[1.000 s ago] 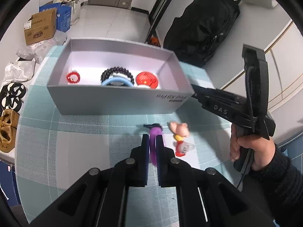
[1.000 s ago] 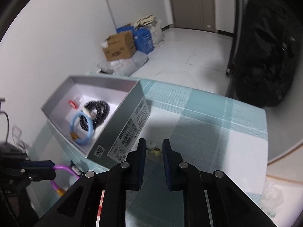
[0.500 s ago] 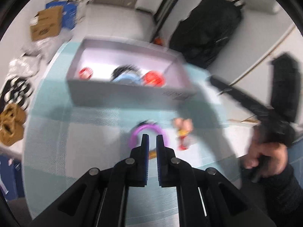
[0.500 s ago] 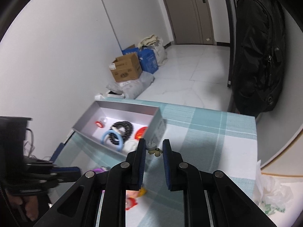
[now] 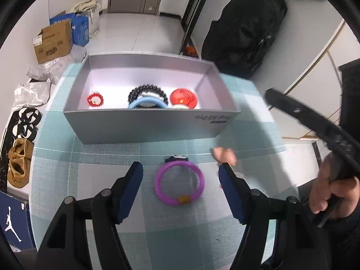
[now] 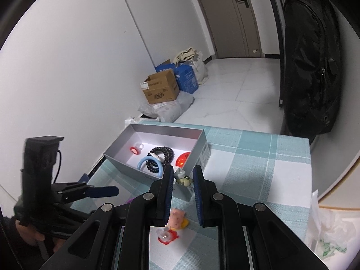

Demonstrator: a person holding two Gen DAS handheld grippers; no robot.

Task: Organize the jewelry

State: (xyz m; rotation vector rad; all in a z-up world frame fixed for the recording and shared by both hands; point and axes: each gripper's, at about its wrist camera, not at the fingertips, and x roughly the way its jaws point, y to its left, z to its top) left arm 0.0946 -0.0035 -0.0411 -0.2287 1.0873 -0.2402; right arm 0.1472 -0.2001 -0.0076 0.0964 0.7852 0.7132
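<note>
white-walled room, pale tiled floor [image 6: 236, 85]

cardboard box [image 6: 160, 87] and blue box [image 6: 186, 77] against the wall, black backpack [image 6: 312, 67] hanging right, brown door [image 6: 231, 15] beyond.

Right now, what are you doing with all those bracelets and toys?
A person is sorting jewelry into a grey box. The left gripper has just been opening, and a purple bangle lies flat on the checked tablecloth between its fingers, untouched. The right gripper holds nothing. A pink pig charm also waits outside the box.
</note>
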